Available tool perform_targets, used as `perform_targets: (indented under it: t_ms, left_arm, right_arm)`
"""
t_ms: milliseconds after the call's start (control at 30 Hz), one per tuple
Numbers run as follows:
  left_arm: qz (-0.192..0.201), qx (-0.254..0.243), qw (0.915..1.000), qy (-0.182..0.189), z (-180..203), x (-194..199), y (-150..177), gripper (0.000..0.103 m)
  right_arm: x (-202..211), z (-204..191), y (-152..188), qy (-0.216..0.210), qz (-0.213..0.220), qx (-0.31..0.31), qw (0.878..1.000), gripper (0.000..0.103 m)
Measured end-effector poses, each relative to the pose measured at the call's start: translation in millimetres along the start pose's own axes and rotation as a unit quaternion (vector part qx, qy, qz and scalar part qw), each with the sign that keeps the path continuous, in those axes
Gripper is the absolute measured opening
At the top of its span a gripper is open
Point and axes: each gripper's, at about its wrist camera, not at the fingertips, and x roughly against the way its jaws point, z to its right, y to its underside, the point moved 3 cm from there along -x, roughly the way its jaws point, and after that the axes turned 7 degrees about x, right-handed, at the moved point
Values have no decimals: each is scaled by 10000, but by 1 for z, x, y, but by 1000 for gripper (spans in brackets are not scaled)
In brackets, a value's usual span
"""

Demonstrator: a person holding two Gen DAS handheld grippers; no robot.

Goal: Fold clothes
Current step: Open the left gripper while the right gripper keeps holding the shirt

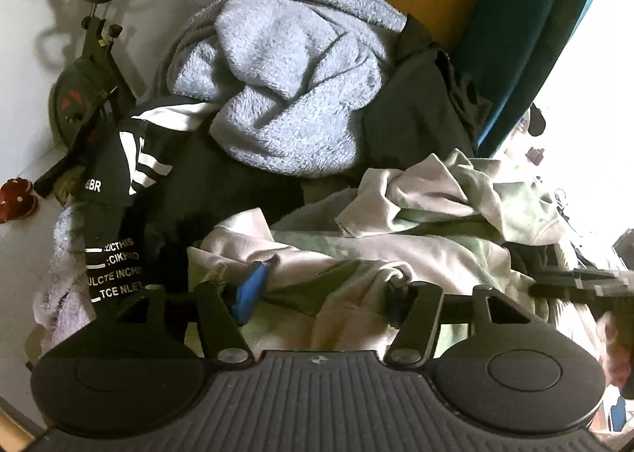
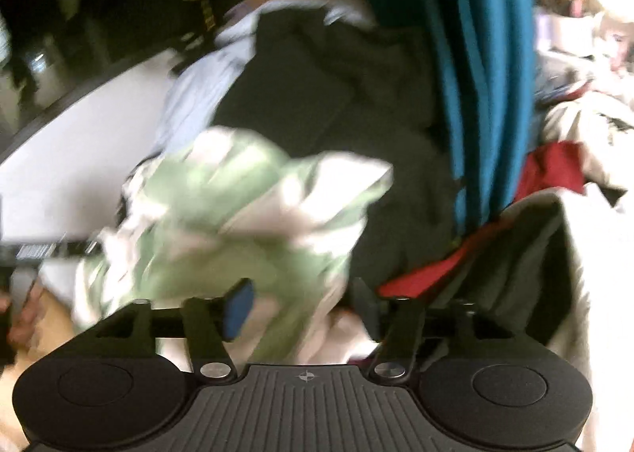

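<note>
A crumpled pale green and white garment (image 1: 416, 230) lies at the front of a clothes pile. My left gripper (image 1: 321, 293) is open, its blue-padded fingers (image 1: 251, 287) pressed into the garment's folds, with cloth between the jaws. In the blurred right wrist view the same green and white garment (image 2: 237, 214) fills the middle, and my right gripper (image 2: 301, 305) is open with cloth between its jaws. The right gripper also shows at the right edge of the left wrist view (image 1: 574, 281).
Behind the garment lie a fluffy light blue blanket (image 1: 293, 71), a black garment with white stripes and lettering (image 1: 130, 190) and a dark garment (image 1: 420, 107). A teal curtain (image 1: 527, 16) hangs at right, an exercise bike (image 1: 87, 67) at left. Red cloth (image 2: 547, 170) lies right.
</note>
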Motion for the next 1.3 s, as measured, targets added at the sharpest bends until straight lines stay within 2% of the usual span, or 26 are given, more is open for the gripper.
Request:
perform_targets:
  t_ms: [67,133,200,233,367,433,500,533,567,600,633,700,733,833,900,967,1067,1167,1233,1300]
  left_arm:
    - [-31,-16,10000,-14,0,0,-1,65]
    - [-61,-70,10000,-18,1,0,-1,70]
    - [-104,-127,9999,43,1,1,-1,74]
    - [-134,-161,9997,110,1,1,0,77]
    - [-296,-430,9982,306,5,1,2,85]
    - [-351,-642,9970,261,11,-2,4,90]
    - [-372,-832,9957,190,17,-7,5,90]
    - [-377,-927,9949,155,20,-9,6,89]
    - [-353,-1022,9940,142,23,-11,7,86]
    - [-318,-1117,9931,137,26,-11,8,68]
    - [-262,-1145,9930,80,29,-10,7,45]
    - [-138,-1047,9944,-3,31,-3,1,26]
    - [-32,-883,9961,52,31,5,-5,23]
    - [454,-609,9969,201,32,35,-28,21]
    - [844,-495,9948,282,35,56,-48,21]
    - [1306,-457,9897,364,42,78,-70,21]
    - [1954,-555,9775,562,59,105,-100,21]
    - [2238,-701,9707,517,69,107,-116,21]
    - [2110,-754,9740,335,66,89,-119,21]
    - [1744,-838,9811,25,57,58,-115,22]
  right_arm:
    - [4,-12,11,-126,-224,234,9994,61]
    - [9,-18,20,-116,-430,384,9983,71]
    - [15,-20,30,-53,-603,387,9974,90]
    - [17,-20,36,-19,-733,342,9967,94]
    - [17,-20,61,5,-1264,280,9916,96]
    - [12,-22,71,31,-1444,336,9889,88]
    - [9,-26,75,-4,-1542,384,9873,56]
    - [9,-27,75,-40,-1562,399,9869,44]
    - [10,-28,71,-62,-1509,423,9876,20]
    - [12,-28,67,-83,-1431,430,9887,17]
    - [16,-27,60,-97,-1261,368,9913,15]
    - [25,-23,46,-96,-885,204,9958,11]
    - [32,-19,36,-94,-621,90,9980,11]
    - [54,-11,5,-68,211,-192,9996,10]
    - [73,-6,-20,3,844,-279,9960,10]
    - [90,5,-44,167,1459,-370,9885,10]
    - [123,27,-75,491,2288,-503,9709,10]
    - [130,44,-94,732,2540,-603,9625,10]
    - [122,53,-97,929,2499,-530,9623,10]
    - [100,64,-90,1081,2178,-598,9681,10]
